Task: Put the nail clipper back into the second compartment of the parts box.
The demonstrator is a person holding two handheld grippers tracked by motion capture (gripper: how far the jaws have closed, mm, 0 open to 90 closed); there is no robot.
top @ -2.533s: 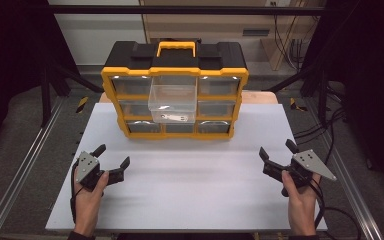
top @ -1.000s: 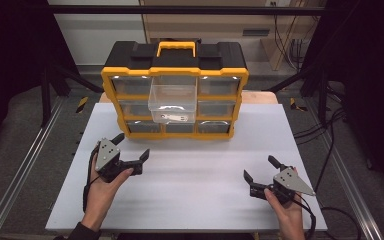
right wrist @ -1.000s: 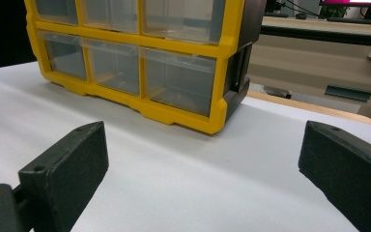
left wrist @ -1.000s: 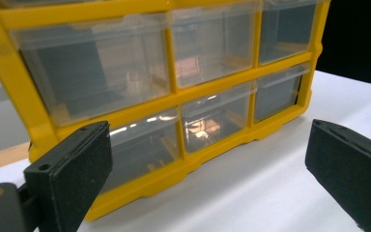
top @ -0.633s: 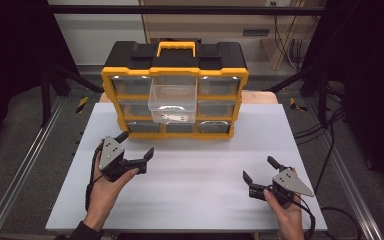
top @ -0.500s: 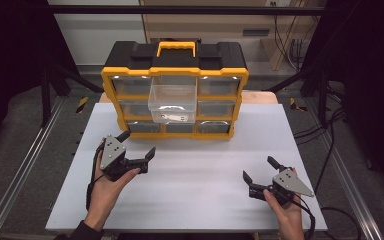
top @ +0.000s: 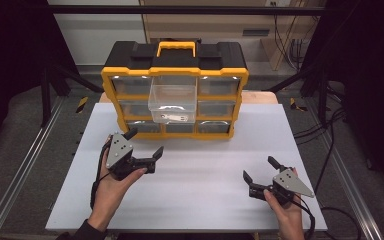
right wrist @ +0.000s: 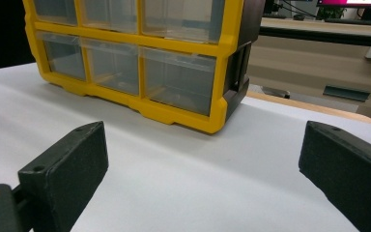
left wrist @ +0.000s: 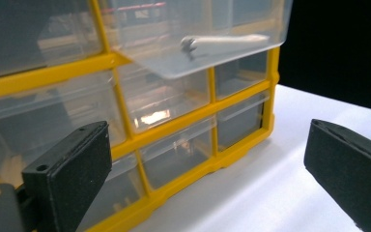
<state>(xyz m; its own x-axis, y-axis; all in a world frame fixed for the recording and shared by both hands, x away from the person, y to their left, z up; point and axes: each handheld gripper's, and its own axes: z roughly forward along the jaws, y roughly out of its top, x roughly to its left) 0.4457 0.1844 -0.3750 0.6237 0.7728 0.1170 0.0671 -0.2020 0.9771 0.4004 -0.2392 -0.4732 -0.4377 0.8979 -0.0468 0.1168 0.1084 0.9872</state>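
While both grippers hover spread and empty, the left gripper [top: 143, 143] sits near the yellow drawer organizer [top: 174, 87], whose middle drawer [top: 172, 102] juts out; the right gripper [top: 260, 169] hangs well apart.

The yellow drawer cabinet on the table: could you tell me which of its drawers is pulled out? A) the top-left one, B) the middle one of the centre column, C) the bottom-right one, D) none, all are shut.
B: the clear middle drawer of the centre column juts forward from the yellow drawer cabinet in the high view, with a small metal part lying in it, while the drawers around it sit flush in the frame.
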